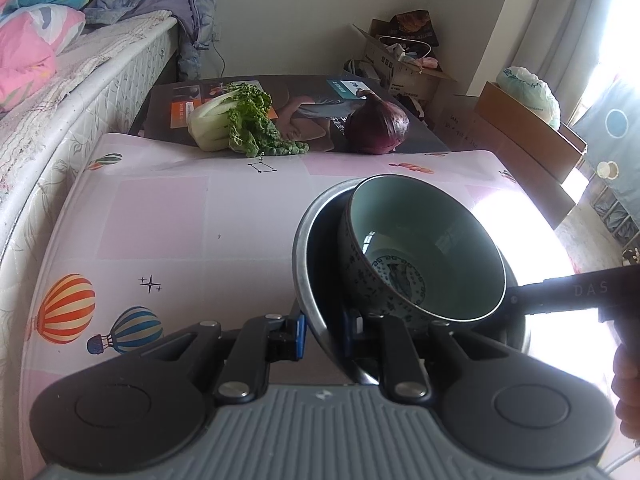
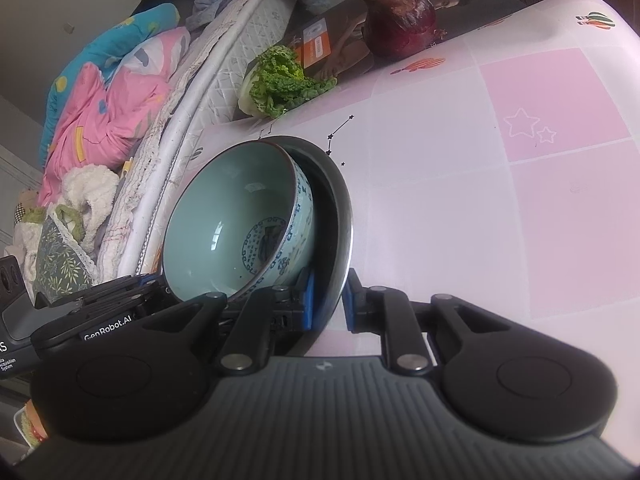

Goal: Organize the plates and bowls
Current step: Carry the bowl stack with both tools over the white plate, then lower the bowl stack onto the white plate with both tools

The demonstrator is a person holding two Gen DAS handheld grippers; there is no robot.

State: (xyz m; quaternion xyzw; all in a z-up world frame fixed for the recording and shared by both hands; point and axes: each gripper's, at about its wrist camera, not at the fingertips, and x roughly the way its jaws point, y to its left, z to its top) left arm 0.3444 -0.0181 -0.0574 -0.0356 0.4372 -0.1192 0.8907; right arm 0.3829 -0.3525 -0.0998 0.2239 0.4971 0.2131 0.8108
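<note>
My left tool [image 1: 323, 334] and right tool [image 2: 327, 304] each pinch the dark plate's [image 1: 310, 264] rim, lifting it above the tabletop [image 1: 168, 216]. The celadon bowl [image 1: 420, 248] already sits stacked inside, tilted. Beyond lie greens [image 1: 236, 124] and a red onion [image 1: 378, 124]; putting the stack away remains.

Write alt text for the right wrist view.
The right gripper is shut on the rim of a dark plate that carries a pale green bowl above a pink table. The left gripper grips the far rim; a cabbage and onion lie beyond.
</note>
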